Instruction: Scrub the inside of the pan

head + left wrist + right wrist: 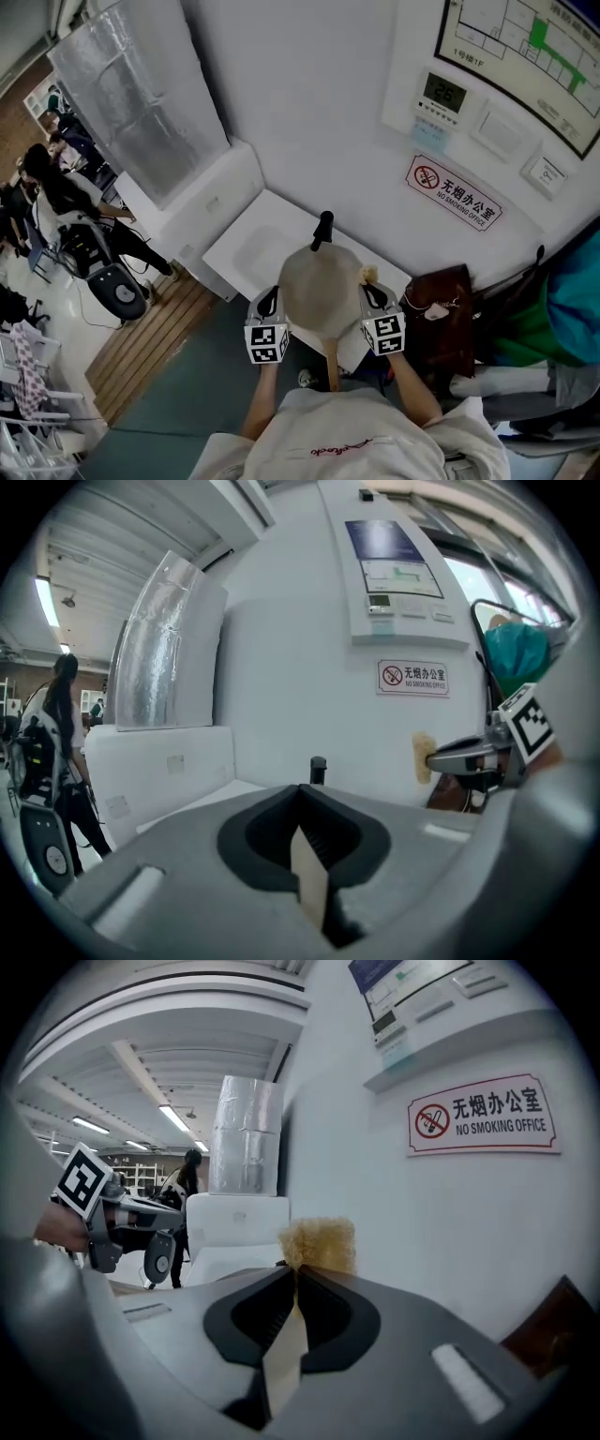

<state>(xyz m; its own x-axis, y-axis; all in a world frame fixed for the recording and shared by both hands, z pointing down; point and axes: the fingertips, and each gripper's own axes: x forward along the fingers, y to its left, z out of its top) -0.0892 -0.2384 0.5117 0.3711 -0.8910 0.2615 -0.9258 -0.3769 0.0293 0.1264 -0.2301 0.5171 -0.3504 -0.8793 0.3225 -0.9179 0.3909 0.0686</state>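
In the head view a round beige pan (319, 289) lies on the white table (251, 246), its black handle (323, 230) pointing away from me. My left gripper (269, 302) sits at the pan's left edge, jaws closed together with nothing showing between them (300, 794). My right gripper (372, 292) is at the pan's right edge, shut on a yellow sponge (319, 1241) that sticks out past the fingertips (367, 274). The left gripper view shows only the handle's top (318, 769) and the right gripper with its sponge (424, 757); the pan itself is hidden there.
A white wall with a no-smoking sign (455, 192) rises just behind the table. A white cabinet (202, 202) and a foil-wrapped duct (141, 103) stand left. A brown bag (441, 300) sits to the right. People (56, 192) are far left.
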